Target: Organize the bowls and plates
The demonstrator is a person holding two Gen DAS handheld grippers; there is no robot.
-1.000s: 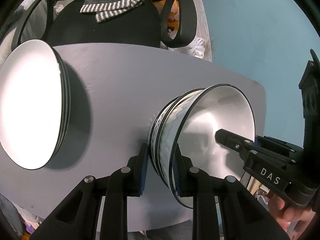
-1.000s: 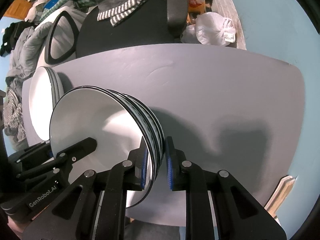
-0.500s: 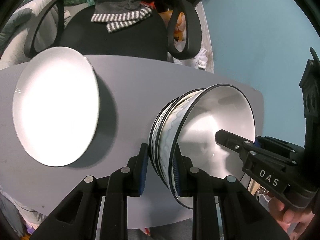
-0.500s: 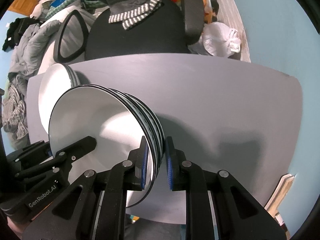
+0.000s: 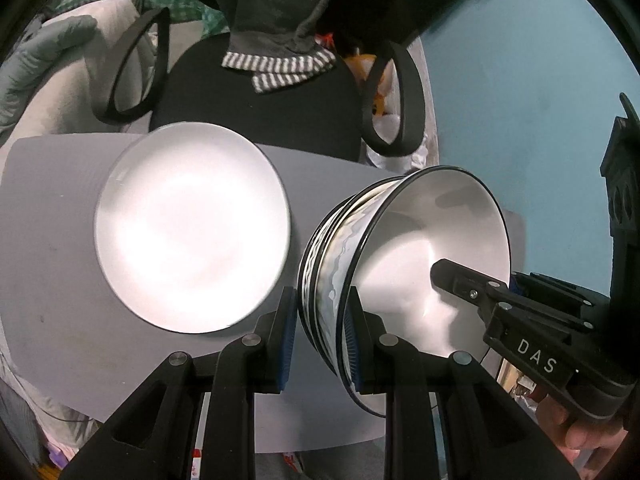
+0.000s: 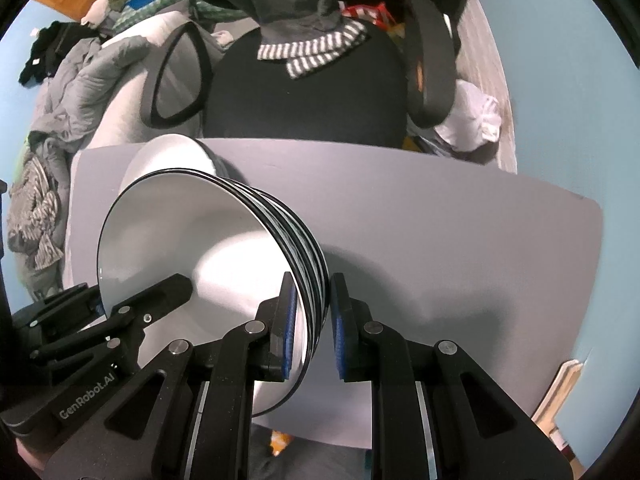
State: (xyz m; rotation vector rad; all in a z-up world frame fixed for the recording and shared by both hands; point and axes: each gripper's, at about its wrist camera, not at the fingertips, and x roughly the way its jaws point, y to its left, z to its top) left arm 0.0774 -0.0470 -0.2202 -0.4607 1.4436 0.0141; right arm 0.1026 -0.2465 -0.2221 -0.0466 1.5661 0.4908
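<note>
The grey counter (image 6: 460,248) fills the middle of both views, with a black office chair (image 6: 304,96) pushed against its far edge at twelve o'clock and a striped cloth (image 6: 316,50) draped over the seat. In the left wrist view a white plate (image 5: 192,236) lies on the counter at about ten o'clock from the left claw (image 5: 320,340). A stack of bowls (image 5: 420,264) (white inside, dark rims, nested close) is held between the two claws, just beside the plate. The left claw is clamped on the stack's rims at one side, one blue pad inside the top bowl and the other outside. The right claw (image 6: 314,328) grips the rims at the opposite side in the same way, its pads pressed on the edges.
</note>
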